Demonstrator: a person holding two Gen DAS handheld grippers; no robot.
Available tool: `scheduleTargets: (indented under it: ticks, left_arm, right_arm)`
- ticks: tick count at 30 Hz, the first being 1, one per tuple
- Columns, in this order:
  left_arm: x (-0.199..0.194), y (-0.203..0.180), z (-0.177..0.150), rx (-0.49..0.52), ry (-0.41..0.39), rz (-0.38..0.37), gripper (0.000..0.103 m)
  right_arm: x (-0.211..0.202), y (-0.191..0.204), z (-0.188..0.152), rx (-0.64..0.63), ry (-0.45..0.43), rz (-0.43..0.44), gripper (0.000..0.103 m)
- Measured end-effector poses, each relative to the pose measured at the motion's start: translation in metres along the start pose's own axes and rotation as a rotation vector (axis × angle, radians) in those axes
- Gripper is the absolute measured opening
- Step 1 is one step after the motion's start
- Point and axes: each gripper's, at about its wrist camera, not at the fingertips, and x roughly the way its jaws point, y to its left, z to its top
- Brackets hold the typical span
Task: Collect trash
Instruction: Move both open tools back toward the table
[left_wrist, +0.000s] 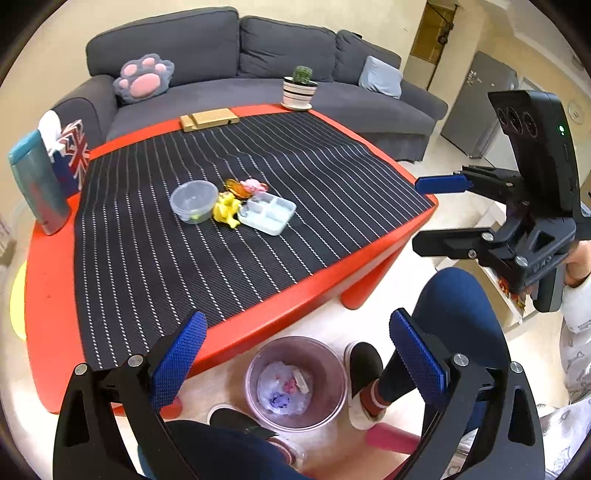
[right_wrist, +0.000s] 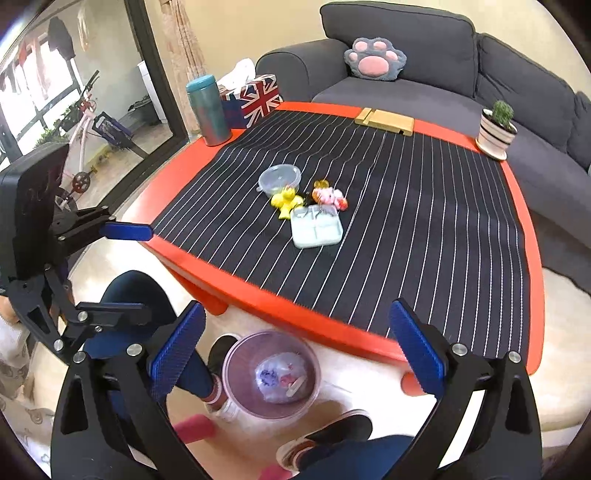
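Note:
A clear pinkish trash bin (left_wrist: 255, 373) (right_wrist: 236, 354) stands on the floor by the red table, with a crumpled plastic bag (left_wrist: 280, 391) (right_wrist: 277, 376) inside. My left gripper (left_wrist: 298, 325) (right_wrist: 147, 271) hangs open and empty above the bin. Beside it my right gripper (right_wrist: 297, 314) (left_wrist: 428, 214) is open and empty too. On the striped cloth lie a clear round container (left_wrist: 194, 201) (right_wrist: 279, 177), a yellow toy-like piece (left_wrist: 225, 212) (right_wrist: 286, 201), pink and orange wrappers (left_wrist: 247, 186) (right_wrist: 328, 195) and a pale divided tray (left_wrist: 267, 212) (right_wrist: 316, 229).
The red table (left_wrist: 48, 295) (right_wrist: 535, 295) also carries a teal flask (left_wrist: 37, 192) (right_wrist: 208, 110), a flag-print tissue box (right_wrist: 255, 98), a wooden block (left_wrist: 208, 119) and a potted cactus (left_wrist: 299, 90). A grey sofa (left_wrist: 258, 48) lies behind. The person's legs and shoes (left_wrist: 364, 369) flank the bin.

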Motion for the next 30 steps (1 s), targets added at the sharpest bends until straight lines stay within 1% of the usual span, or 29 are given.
scheduleTargets:
  ticks: [6,13,20,30]
  left_arm:
    - [0.000,0.013,0.005,-0.028,-0.010,0.013,0.095]
    - [0.001,0.023,0.006,-0.058,-0.020,0.004,0.095]
    - [0.001,0.029,0.007,-0.071,-0.022,0.001,0.095]
    - [0.000,0.035,0.006,-0.084,-0.022,0.000,0.095]
  right_arm:
    - [0.016,-0.003,0.027,-0.030,0.005,-0.003,0.098]
    - [0.040,-0.005,0.054,-0.066,0.046,-0.009,0.098]
    - [0.077,-0.004,0.072,-0.104,0.123,-0.007,0.098]
    - [0.125,-0.006,0.083,-0.141,0.228,-0.003,0.098]
